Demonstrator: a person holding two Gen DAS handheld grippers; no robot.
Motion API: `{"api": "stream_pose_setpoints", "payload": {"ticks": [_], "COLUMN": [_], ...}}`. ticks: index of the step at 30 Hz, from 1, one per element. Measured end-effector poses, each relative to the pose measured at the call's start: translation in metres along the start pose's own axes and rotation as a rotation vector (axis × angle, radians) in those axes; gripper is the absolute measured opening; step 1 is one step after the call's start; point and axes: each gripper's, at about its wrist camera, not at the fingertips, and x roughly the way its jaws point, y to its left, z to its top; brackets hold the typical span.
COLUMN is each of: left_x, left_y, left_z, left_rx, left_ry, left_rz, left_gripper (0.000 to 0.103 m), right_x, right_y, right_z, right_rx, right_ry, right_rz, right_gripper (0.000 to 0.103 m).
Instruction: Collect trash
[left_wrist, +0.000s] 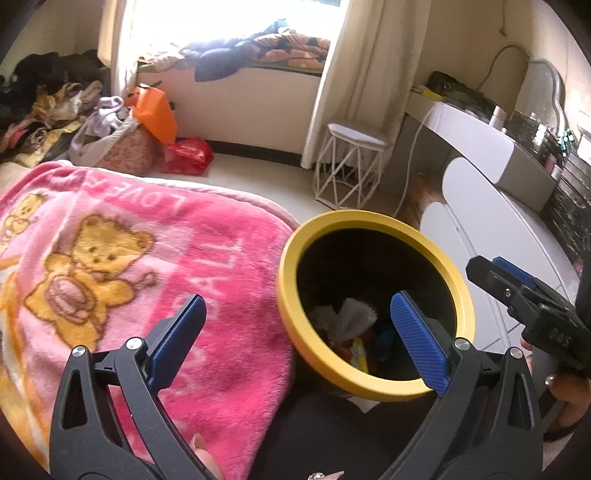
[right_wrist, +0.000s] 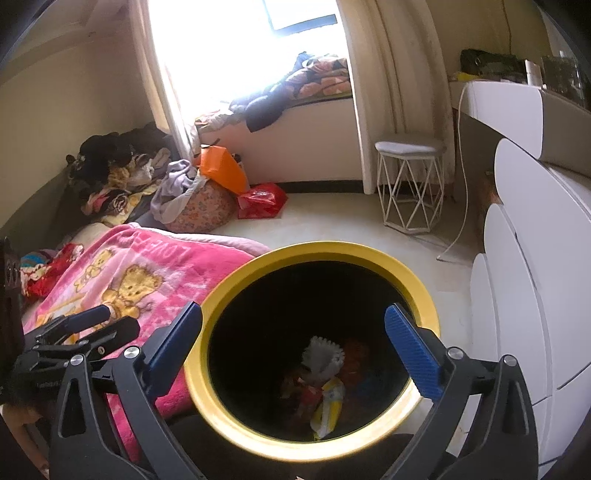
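A round bin with a yellow rim (left_wrist: 369, 218) (right_wrist: 314, 249) stands on the floor beside the bed. At its dark bottom lie a crumpled white tissue (left_wrist: 351, 314) (right_wrist: 323, 352), a yellow-white wrapper (right_wrist: 328, 406) and red scraps. My left gripper (left_wrist: 295, 325) hangs open over the bin's left rim and the pink blanket, with nothing between its blue pads. My right gripper (right_wrist: 291, 339) stands open above the bin's mouth, also empty. The right gripper's black finger (left_wrist: 517, 291) shows at the right edge of the left wrist view; the left gripper's finger (right_wrist: 85, 321) shows low left in the right wrist view.
A pink bear-print blanket (left_wrist: 129, 258) (right_wrist: 140, 269) covers the bed left of the bin. White curved drawers (left_wrist: 491, 229) (right_wrist: 535, 258) stand close on the right. A white wire stool (left_wrist: 351, 162) (right_wrist: 410, 184), an orange bag (left_wrist: 155, 110) and a red bag (left_wrist: 188, 155) sit on the floor beyond.
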Motion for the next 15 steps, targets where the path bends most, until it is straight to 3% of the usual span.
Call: {"api": "stream_pose_setpoints", "payload": {"ticks": [9, 15], "left_x": [-0.030, -0.058], "left_y": [0.019, 0.026], "left_z": [-0.015, -0.028], "left_rx": [-0.008, 0.002], "left_ry": [-0.070, -0.150], "left_rz": [0.101, 0.169], "left_gripper": [0.092, 0.092], "right_x": [-0.018, -0.037], "right_y": [0.019, 0.034], "right_z": [-0.012, -0.021], "right_rx": [-0.056, -0.067], "right_ry": [-0.074, -0.179], "right_rz": [-0.001, 0.012], "right_gripper": [0.096, 0.096]}}
